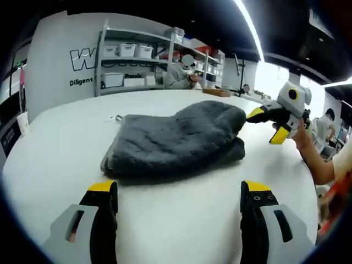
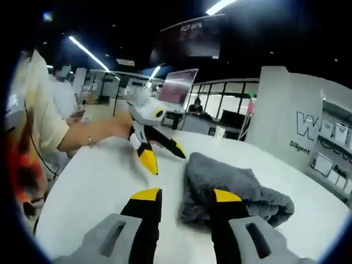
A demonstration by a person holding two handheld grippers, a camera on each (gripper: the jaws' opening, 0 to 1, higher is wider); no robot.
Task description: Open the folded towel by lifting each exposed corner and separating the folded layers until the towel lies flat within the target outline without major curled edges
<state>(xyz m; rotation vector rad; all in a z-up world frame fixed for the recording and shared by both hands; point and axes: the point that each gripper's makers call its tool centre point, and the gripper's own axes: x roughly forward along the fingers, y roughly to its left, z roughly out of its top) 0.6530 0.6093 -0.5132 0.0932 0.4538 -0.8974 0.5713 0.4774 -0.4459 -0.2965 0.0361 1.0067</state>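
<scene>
One folded grey towel (image 1: 176,142) lies before you on the white table (image 1: 60,143). Your left gripper (image 1: 179,190) hovers wide just short of it. Your right gripper (image 2: 181,199), also wide, touches its corner, with shelving (image 1: 137,55) well behind.

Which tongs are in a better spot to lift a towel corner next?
Right. The right tongs are open, tips at the grey towel edge. The left tongs sit back, with bare table before the towel.

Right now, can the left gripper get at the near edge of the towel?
Probably yes. The left gripper is open, and bare table lies between its jaws and the folded towel. The right gripper is at the towel's far side, out of the way.
</scene>
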